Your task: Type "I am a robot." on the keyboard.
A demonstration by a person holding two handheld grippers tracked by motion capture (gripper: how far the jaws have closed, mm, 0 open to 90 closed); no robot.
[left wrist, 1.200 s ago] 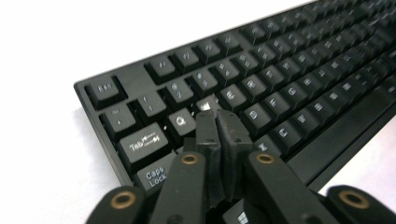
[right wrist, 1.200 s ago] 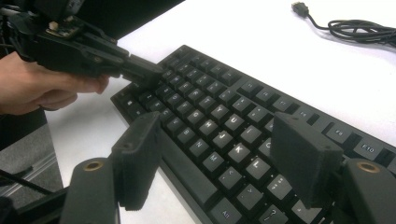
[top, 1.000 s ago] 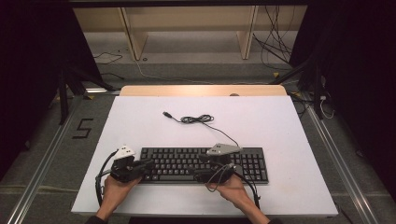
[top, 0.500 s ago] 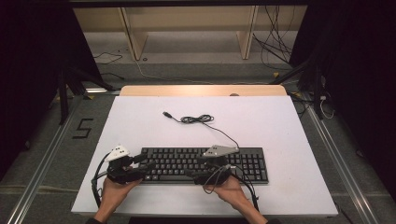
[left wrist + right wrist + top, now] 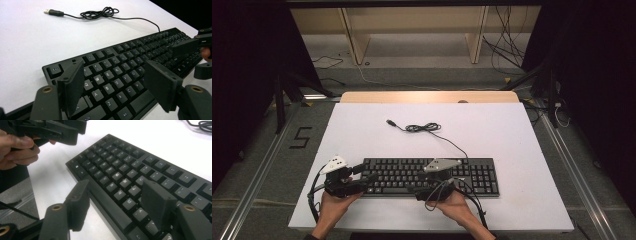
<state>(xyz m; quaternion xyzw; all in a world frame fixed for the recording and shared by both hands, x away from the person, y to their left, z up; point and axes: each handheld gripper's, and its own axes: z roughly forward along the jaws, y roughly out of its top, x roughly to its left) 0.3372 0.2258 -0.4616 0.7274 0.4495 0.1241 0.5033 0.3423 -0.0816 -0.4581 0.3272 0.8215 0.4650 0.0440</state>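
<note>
Two grippers are held over a black keyboard (image 5: 432, 176) that lies flat near the front edge of a white table (image 5: 522, 145), with its long side parallel to that edge. The left gripper (image 5: 364, 172) is seen in the high view at the keyboard's left end, carried by the left hand (image 5: 334, 205). In the left gripper view its jaws stand wide apart above the letter keys at that end, and they have just been opening; nothing is clamped between them, and the pads are not seen to press on anything. The right gripper (image 5: 422, 189) is held by the right hand (image 5: 452, 205) over the front edge of the keyboard near its middle. In the right gripper view its jaws are also spread wide, one jaw hanging in front of the keyboard's front edge over the bare table and the other above the keys; they have just been closing a little, yet no key or edge is gripped by them. A thin black cable (image 5: 447, 140) runs from the keyboard's back edge toward the middle of the table, where it is bunched into a loose coil, and it ends in a plug (image 5: 390, 122) lying farther toward the back left
</note>
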